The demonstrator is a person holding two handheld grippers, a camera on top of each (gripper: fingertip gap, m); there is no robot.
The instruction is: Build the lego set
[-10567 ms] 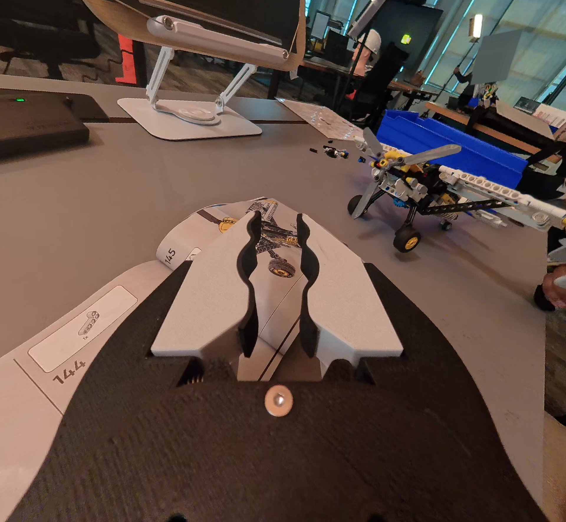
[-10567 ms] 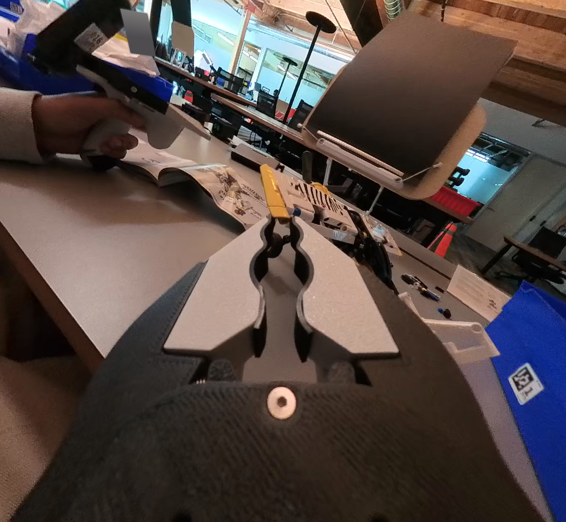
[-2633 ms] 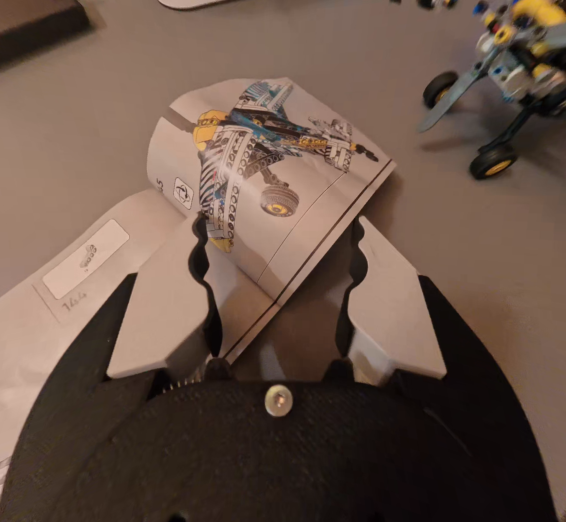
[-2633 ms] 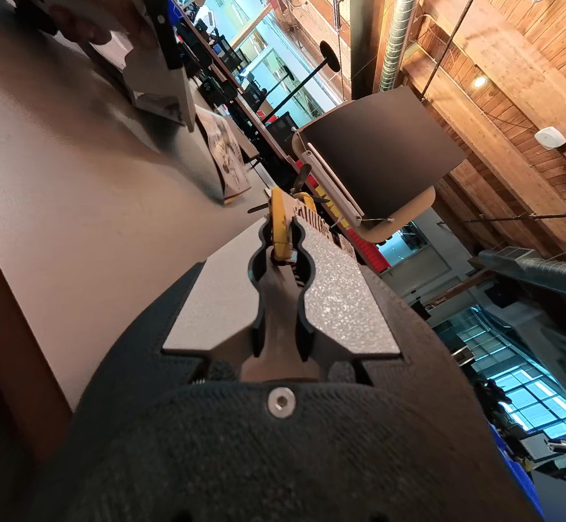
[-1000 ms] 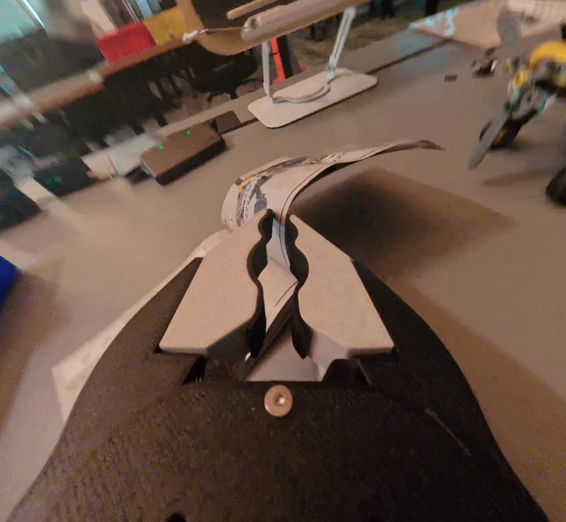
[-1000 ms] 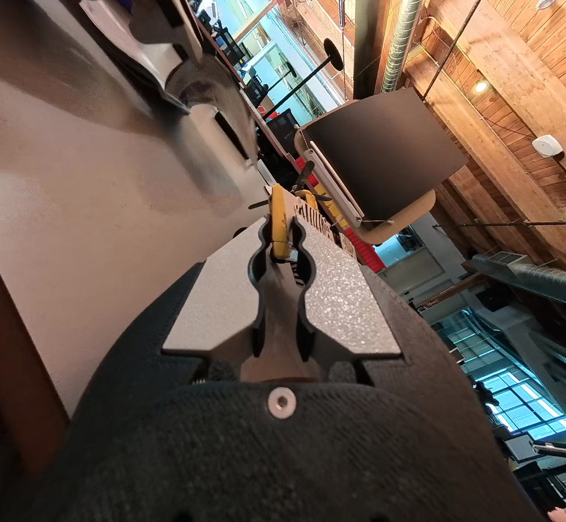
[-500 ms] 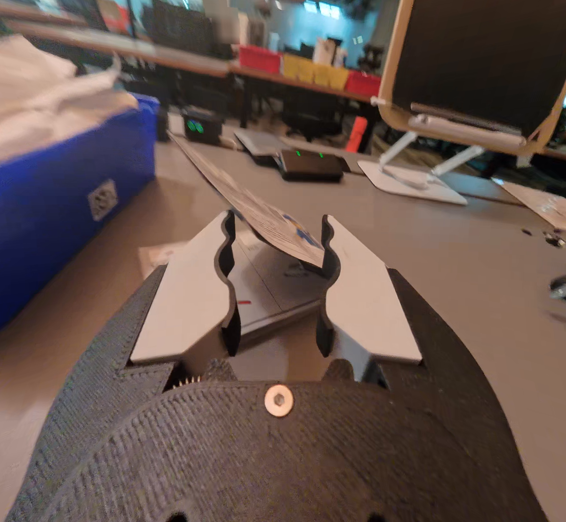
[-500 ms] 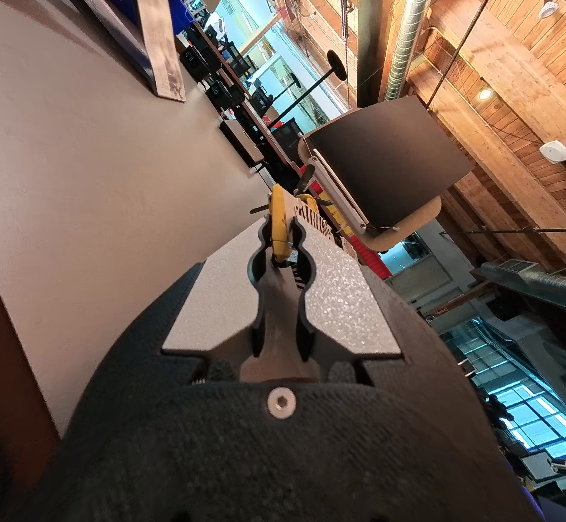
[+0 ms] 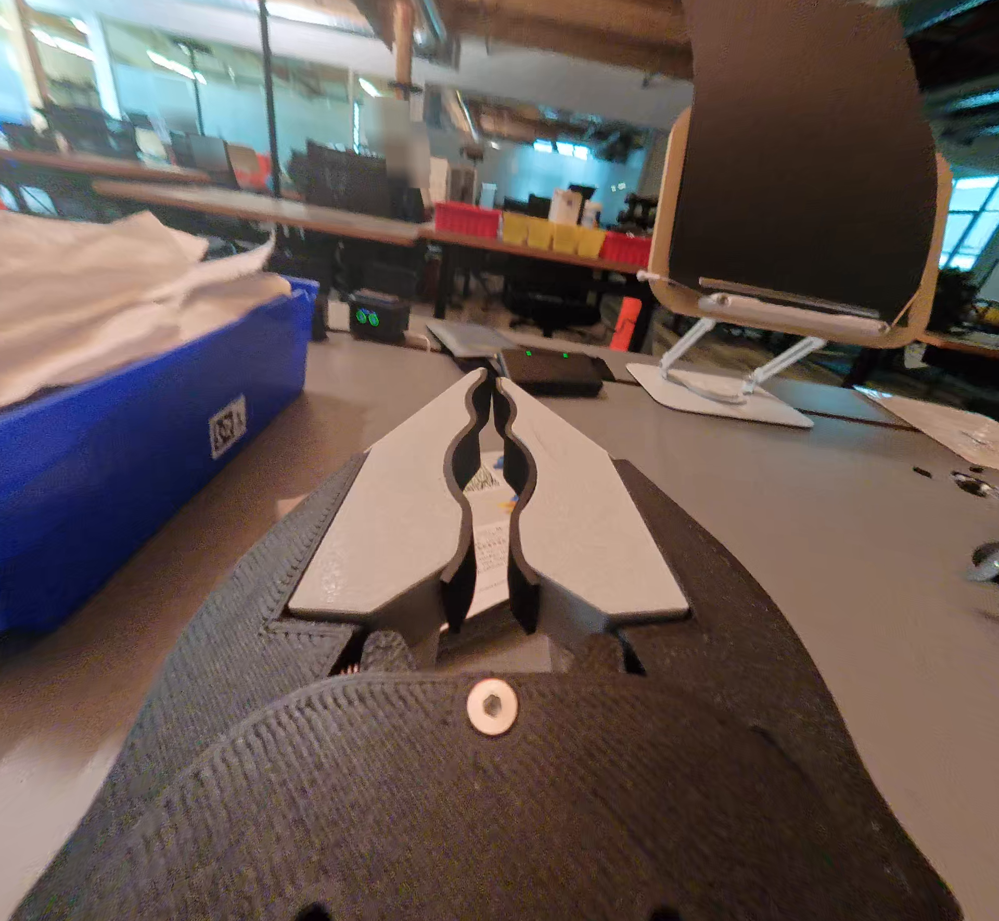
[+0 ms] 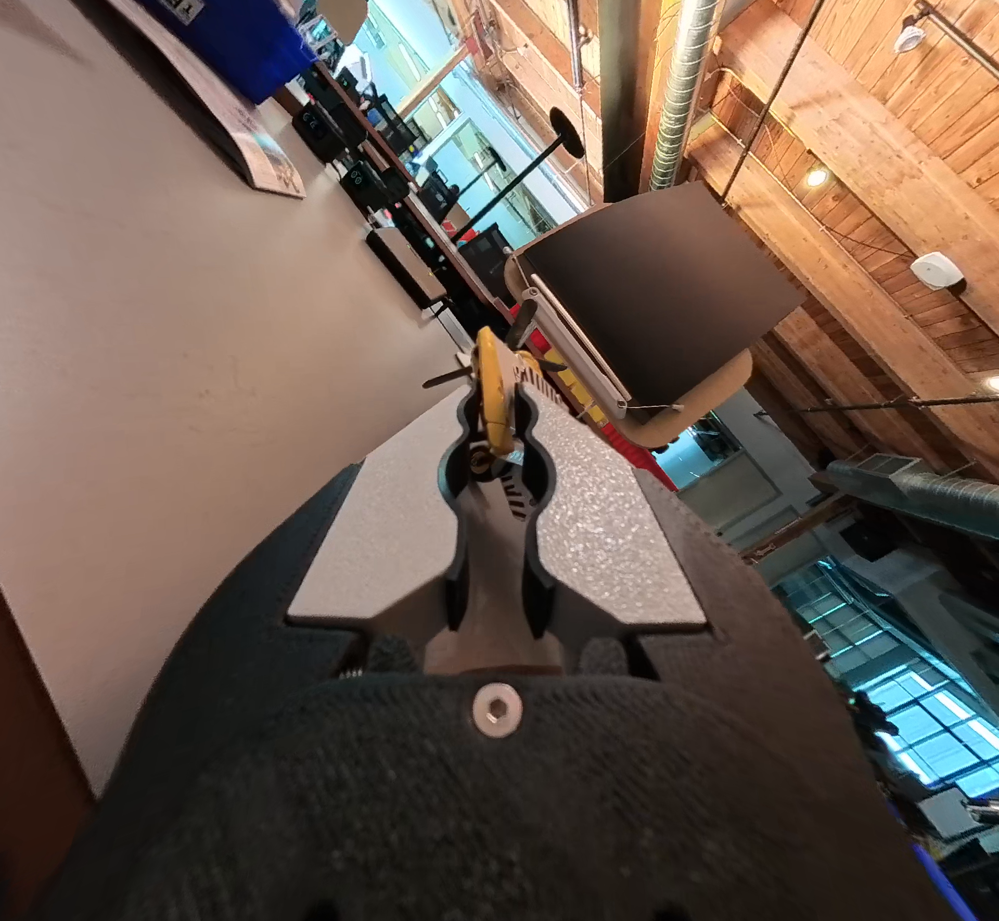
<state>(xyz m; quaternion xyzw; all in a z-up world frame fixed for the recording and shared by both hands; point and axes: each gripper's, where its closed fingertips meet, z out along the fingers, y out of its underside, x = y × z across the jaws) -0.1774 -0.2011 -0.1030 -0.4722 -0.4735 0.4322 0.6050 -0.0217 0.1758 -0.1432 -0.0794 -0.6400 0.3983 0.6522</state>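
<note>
the left gripper (image 9: pixel 493 389) has its jaws pinched together at the tips with nothing between them, hovering low over the instruction booklet (image 9: pixel 489 516), which lies flat on the grey tabletop (image 9: pixel 784 516) and shows only through the gap behind the tips. the right gripper (image 10: pixel 496 411) is clenched on the lego plane (image 10: pixel 494 392), gripping a yellow part of it and holding the model up off the tabletop; a grey propeller blade pokes out at about 1 o'clock from the grip. the step in hand looks like a pause between building steps, the booklet seemingly closed or turned to a back page, though so little of it shows that this is uncertain. a few small loose pieces (image 9: pixel 967 484) lie at 3 o'clock in the left wrist view, and a blue bin (image 9: pixel 135 424) sits at 9 o'clock. next, the left jaws would need to open and either lift a page edge or go for a loose piece, while the right holds the model steady.
</note>
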